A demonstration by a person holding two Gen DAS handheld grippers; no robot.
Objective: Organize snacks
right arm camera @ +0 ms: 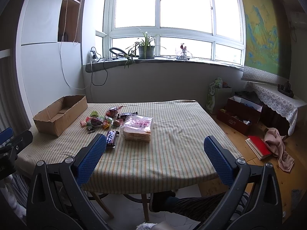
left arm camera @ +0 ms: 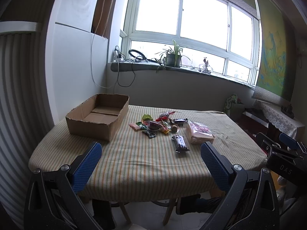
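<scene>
Hovering short of the near table edge, the left gripper is seen at the bottom of the left wrist view with its blue pads spread wide and nothing between them. The right gripper is held the same way at the bottom of the right wrist view: wide apart, empty.

No snack has been touched; the task is judged to be at its very start.

The snacks are found mid-frame on the striped tablecloth. A loose pile of small wrapped candies is bunched just right of centre in the left view. A dark bar lies nearest the camera, slightly apart from the pile. A second dark bar sits at the pile's far side. A clear bag of sliced bread lies flat to the right, close beside the pile.

The cardboard box, open-topped and with nothing visible inside, is set at centre-left of the left view, well apart from the snacks. It is presumably placed there as the container, on the left gripper's side, so drop-offs stay short.

The wide opening is likely kept for the first pick. The near dark bar is judged the easiest grab: isolated, flat, narrow. The bread bag is soft and wide and could be squashed or slip.
</scene>
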